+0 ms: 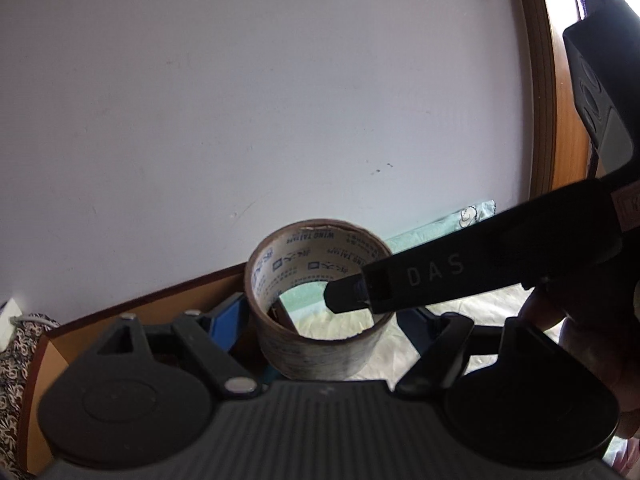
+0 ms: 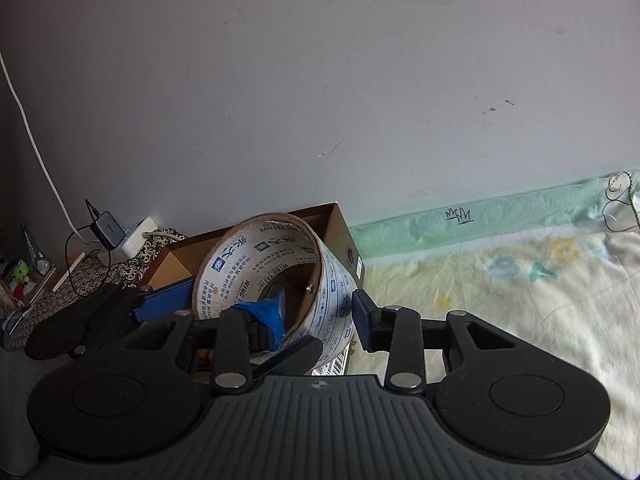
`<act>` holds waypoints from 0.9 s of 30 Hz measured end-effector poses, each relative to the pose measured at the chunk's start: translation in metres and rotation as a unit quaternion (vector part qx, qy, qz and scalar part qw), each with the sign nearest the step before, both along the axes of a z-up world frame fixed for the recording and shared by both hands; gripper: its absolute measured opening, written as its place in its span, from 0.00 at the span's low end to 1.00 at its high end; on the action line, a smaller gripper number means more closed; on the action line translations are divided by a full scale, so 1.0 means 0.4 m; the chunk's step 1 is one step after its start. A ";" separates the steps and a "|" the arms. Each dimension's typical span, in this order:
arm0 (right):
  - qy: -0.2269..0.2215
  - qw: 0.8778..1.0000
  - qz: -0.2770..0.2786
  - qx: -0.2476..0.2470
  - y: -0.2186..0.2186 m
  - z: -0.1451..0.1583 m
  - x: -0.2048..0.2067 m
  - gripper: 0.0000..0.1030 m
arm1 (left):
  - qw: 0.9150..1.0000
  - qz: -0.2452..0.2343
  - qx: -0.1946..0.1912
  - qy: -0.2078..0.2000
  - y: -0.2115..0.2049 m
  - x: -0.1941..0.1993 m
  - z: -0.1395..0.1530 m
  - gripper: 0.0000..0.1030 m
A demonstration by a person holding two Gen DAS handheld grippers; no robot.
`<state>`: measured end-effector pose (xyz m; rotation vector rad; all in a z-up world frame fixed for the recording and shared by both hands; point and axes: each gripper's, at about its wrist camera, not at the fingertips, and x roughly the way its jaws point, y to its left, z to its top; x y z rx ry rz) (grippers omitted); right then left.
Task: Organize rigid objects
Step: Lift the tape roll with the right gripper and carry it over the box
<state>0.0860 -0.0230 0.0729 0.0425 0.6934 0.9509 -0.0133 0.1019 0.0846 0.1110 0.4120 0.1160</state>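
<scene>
Together, two claws (image 1: 320,316) (image 2: 316,316) grip one tape roll (image 1: 316,300).

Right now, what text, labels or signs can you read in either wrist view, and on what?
"DAS": raised letters on the black finger of the right tongs, seen in the left wrist view.
"WING TAI TAPE": printed repeatedly inside the core of the tape roll; the Chinese characters and small print beside it are too small to read.
"BABY": pastel letters on the sheet, faded.
Barcode label under the roll: digits unreadable.
</scene>
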 end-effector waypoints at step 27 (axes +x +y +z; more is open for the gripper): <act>0.095 0.987 0.110 -0.070 0.501 -0.151 -0.019 0.19 | 0.988 0.092 -0.066 0.109 0.483 0.041 -0.076 0.76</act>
